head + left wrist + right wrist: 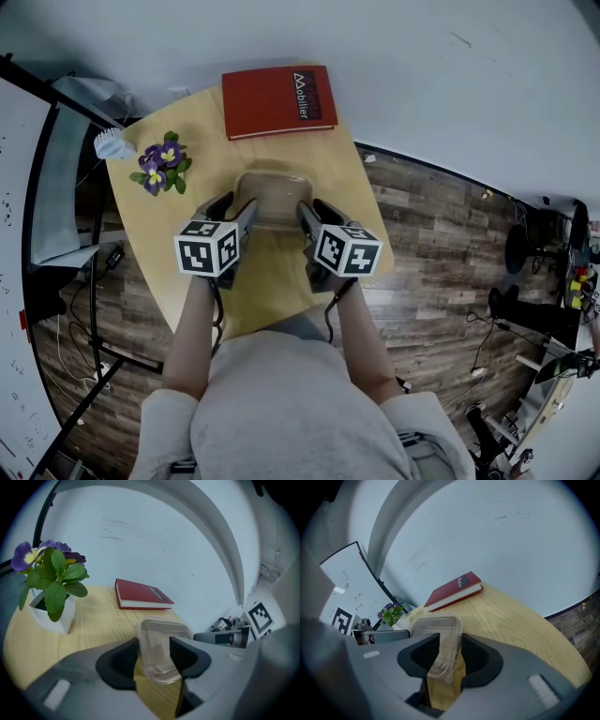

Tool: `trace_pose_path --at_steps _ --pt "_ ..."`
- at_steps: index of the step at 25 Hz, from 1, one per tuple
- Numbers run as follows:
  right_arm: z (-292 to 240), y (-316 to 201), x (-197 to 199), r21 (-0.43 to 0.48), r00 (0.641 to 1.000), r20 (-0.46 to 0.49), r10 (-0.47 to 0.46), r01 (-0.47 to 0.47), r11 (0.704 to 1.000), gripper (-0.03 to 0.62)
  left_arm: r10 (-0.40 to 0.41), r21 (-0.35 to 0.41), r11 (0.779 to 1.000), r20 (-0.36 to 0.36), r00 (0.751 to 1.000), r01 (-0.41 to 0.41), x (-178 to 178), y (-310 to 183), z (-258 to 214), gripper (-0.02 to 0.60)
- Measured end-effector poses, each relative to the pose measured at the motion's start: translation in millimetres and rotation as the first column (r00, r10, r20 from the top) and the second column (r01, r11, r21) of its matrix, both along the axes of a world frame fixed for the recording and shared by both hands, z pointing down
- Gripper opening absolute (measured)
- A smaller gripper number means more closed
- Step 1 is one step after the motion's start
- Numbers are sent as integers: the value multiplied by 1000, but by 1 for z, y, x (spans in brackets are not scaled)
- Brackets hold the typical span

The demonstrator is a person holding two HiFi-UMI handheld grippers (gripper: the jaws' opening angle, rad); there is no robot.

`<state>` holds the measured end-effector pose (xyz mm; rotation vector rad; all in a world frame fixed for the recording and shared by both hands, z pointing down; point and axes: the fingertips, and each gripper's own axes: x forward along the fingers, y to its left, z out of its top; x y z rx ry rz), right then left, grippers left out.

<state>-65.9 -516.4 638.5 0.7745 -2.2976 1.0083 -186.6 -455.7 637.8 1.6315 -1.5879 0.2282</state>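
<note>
Both grippers are on one thing: a clear plastic container (272,190), empty, sitting on the round wooden worktop (272,281) just nearer the person than the red book (278,100).

Left gripper (154,654): fingers closed to a narrow gap w/ the container's thin side wall pinched between the pads. Right gripper (450,654): same, closed down on the wall of the side opp., rim sticking up past the pads. So it's gripped from 2 sides at once, the grippers roughly mirror-image in the head view.

Risks, as I judge them:
- Wall is thin and flexible; too hard a squeeze prob. buckles or creases it, and the rim in the right gripper view already looks a bit bent.
- Two grips on one light shell: if the hands drift apart or twist unevenly, it could warp, crack at a corner, or pop out of one pair of fingers.
- Smooth plastic + small contact patch = could slip if lifted fast.
- A push away from the person would run it into the book; the potted pansy (161,167), left of the book and nearer the person, sits close enough to get clipped by the left gripper's side.

Writing: book cover reads approx. "Mobilier" in white, first letter styled as a triangle logo. Whiteboard (349,581), left of the book in the right gripper view, has scribbles, too small to read. Container has no label I can see.
</note>
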Motion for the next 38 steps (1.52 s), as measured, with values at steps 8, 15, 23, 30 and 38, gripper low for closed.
trace_pose_path --at_steps 8,15,23,30,38 --pt "-2 2 4 34 1000 -23 7 -6 999 152 6 6 1000 26 1000 -7 2 3 -3 212" --pt "-3 6 6 41 1000 -15 12 -11 999 156 7 18 1000 25 1000 -8 6 4 -6 204" --pt "-17 4 6 87 1000 0 23 -23 996 155 6 46 999 59 998 -9 5 4 -18 184" --pt "-38 6 4 157 999 21 28 -31 987 155 8 97 995 109 994 -18 2 5 -38 164" --pt "-74 16 -2 258 997 62 46 -61 964 152 19 184 981 178 984 -53 -4 9 -76 156"
